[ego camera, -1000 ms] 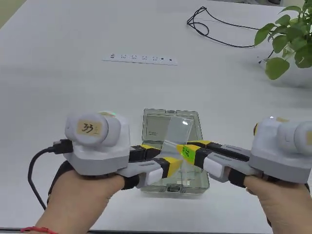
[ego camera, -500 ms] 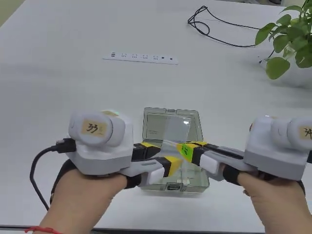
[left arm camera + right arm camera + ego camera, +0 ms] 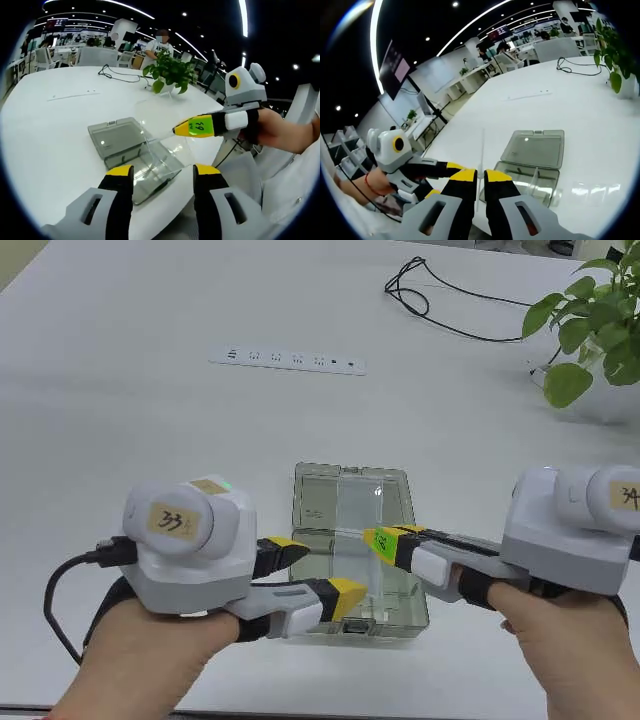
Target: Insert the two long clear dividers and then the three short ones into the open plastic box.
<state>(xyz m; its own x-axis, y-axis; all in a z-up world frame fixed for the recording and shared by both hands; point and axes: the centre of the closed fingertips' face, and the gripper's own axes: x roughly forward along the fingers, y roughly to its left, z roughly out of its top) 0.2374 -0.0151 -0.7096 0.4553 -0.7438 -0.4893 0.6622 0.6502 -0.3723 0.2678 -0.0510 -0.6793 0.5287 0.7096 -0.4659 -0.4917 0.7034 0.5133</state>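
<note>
Head view: open plastic box (image 3: 345, 498) at the near edge of the table (image 3: 150, 440); left gripper (image 3: 318, 568) spread, empty. Left gripper view: right gripper (image 3: 181, 131) pinches a clear divider (image 3: 160, 115) over the box. Right gripper view: divider edge-on. We judge insertion in hand; next, align it with a slot.

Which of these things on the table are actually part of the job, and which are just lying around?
In use: open plastic box, clear divider gripped by the right tool, the open left tool.
Lying about: power strip, black cable, potted plant.
</note>
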